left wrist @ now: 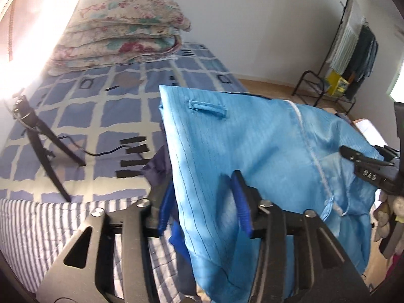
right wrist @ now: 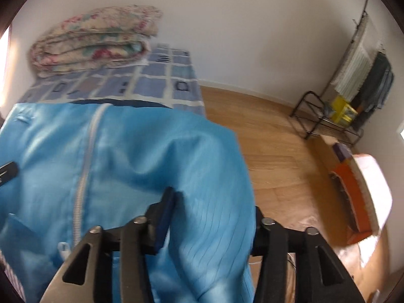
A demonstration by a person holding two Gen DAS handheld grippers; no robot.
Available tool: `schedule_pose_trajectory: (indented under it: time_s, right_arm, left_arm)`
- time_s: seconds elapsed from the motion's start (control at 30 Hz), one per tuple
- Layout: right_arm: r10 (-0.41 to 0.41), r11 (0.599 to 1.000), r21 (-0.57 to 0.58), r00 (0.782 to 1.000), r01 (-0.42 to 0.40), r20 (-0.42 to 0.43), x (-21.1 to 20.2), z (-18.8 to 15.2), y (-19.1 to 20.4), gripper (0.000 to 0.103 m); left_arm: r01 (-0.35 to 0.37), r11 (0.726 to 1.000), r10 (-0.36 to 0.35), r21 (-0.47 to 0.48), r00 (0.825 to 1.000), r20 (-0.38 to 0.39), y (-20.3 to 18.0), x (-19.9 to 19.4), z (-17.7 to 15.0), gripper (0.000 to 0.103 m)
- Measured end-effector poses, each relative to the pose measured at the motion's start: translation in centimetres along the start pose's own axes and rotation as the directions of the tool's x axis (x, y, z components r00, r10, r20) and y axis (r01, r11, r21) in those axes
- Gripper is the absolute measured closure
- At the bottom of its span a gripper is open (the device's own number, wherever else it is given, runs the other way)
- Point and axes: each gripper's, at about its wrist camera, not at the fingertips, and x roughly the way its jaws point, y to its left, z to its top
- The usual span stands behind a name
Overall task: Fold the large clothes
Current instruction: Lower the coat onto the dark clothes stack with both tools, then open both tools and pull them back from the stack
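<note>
A light blue garment [left wrist: 252, 151] with a white zipper [left wrist: 303, 136] lies bunched on the near part of the bed, its collar end toward the far side. My left gripper [left wrist: 202, 212] stands open over the garment's left edge, and loose fabric lies between its blue pads [left wrist: 241, 209]. In the right wrist view the same garment [right wrist: 126, 151] drapes over the bed's right side. My right gripper [right wrist: 209, 222] is open there too, with a fold of cloth between its fingers that hides the right fingertip. A dark blue lining shows under the garment's left edge.
The bed's blue checked cover [left wrist: 101, 106] carries a small black tripod [left wrist: 38, 136] with a cable, black tape strips [left wrist: 133, 149] and a folded floral quilt [left wrist: 121, 32] at the far end. Right of the bed are a wooden floor [right wrist: 277, 139], a drying rack [right wrist: 353, 75] and an orange box [right wrist: 348, 189].
</note>
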Motion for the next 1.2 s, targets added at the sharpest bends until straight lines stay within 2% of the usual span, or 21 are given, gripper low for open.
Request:
schedule_pose_trajectory:
  time_s: [0.27, 0.37, 0.47, 0.53, 0.7, 0.9, 1.1, 1.2]
  right_arm:
    - [-0.047, 0.992, 0.117, 0.999, 0.05, -0.027, -1.4, -2.1, -5.2, 0.049]
    - [-0.035, 0.991, 0.129, 0.999, 0.038, -0.027, -2.7, -3.2, -6.2, 0.048]
    - [-0.075, 0.989, 0.127, 0.997, 0.077, -0.023, -4.5, -4.4, -6.5, 0.048]
    - [-0.065, 0.989, 0.13, 0.998, 0.066, -0.008, -6.3, -5.3, -6.6, 0.048]
    - [-0.048, 0.993, 0.111, 0.998, 0.043, 0.042, -12.4, -6.7, -6.0, 0.048]
    - [-0.007, 0.995, 0.1, 0.991, -0.007, 0.135, -23.0, -8.0, -5.1, 0.046]
    - [0.042, 0.993, 0.095, 0.974, -0.065, 0.222, -33.1, -9.3, -4.9, 0.045]
    - [0.072, 0.991, 0.093, 0.964, -0.099, 0.257, -37.3, -10.3, -4.7, 0.045]
  left_arm:
    - [-0.02, 1.0, 0.021, -0.013, 0.999, 0.03, 0.7, -3.0, -0.5, 0.056]
    - [-0.005, 1.0, 0.006, -0.03, 0.999, 0.038, 1.1, -4.8, -0.9, 0.056]
    - [0.003, 1.0, -0.002, -0.02, 0.999, 0.052, 1.1, -7.2, -1.7, 0.056]
    - [0.006, 1.0, -0.005, -0.009, 0.998, 0.066, 0.9, -9.0, -2.4, 0.056]
    - [-0.022, 0.999, 0.017, 0.043, 0.993, 0.113, -0.3, -15.1, -4.2, 0.056]
    - [0.003, 0.998, -0.013, 0.057, 0.984, 0.18, -1.8, -25.0, -6.1, 0.056]
    - [-0.006, 0.994, -0.021, 0.108, 0.969, 0.245, -4.0, -35.3, -9.4, 0.056]
    - [0.002, 0.995, -0.029, 0.103, 0.962, 0.27, -4.4, -39.7, -11.3, 0.056]
